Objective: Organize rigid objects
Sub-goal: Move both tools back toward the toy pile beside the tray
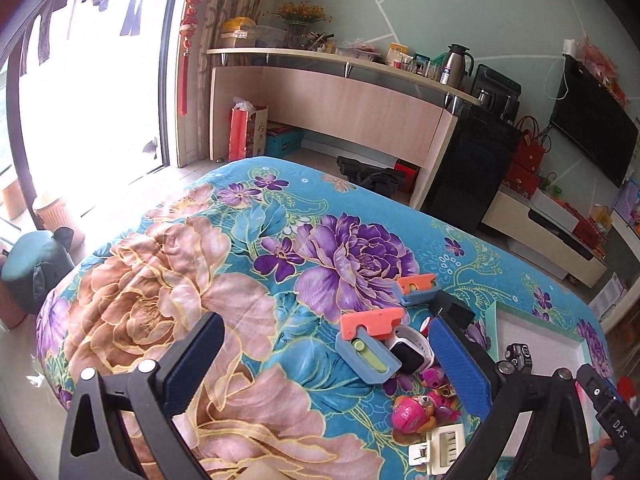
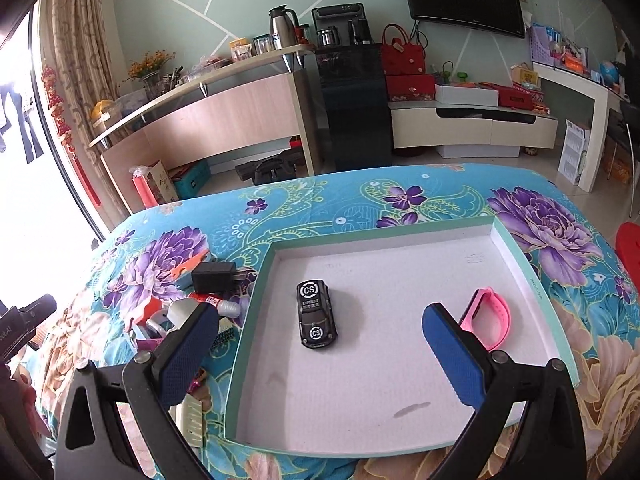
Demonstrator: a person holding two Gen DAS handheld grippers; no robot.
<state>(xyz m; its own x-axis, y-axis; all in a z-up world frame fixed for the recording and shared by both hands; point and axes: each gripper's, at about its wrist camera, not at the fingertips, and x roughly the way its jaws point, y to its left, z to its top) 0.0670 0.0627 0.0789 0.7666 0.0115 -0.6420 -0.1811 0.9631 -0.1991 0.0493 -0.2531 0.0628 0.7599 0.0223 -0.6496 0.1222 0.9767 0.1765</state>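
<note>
A shallow white tray with a teal rim (image 2: 256, 308) lies on the floral cloth. In it are a black toy car (image 2: 315, 315) and a pink wristband (image 2: 486, 318). My right gripper (image 2: 318, 344) is open and empty, hovering over the tray's near half. My left gripper (image 1: 326, 354) is open and empty above the cloth, left of the tray (image 1: 496, 320). Loose items lie near its right finger: a blue and orange clip (image 1: 366, 344), a second one (image 1: 418, 288), a white smartwatch (image 1: 412, 350), pink toy figures (image 1: 420, 408) and a cream hair claw (image 1: 438, 450).
A black charger plug (image 2: 214, 277) and a small white bottle (image 2: 228, 307) lie left of the tray. The cloth-covered table (image 1: 160, 280) drops off at its far edge. A desk (image 1: 340, 108), a TV stand (image 2: 472, 128) and a window stand beyond.
</note>
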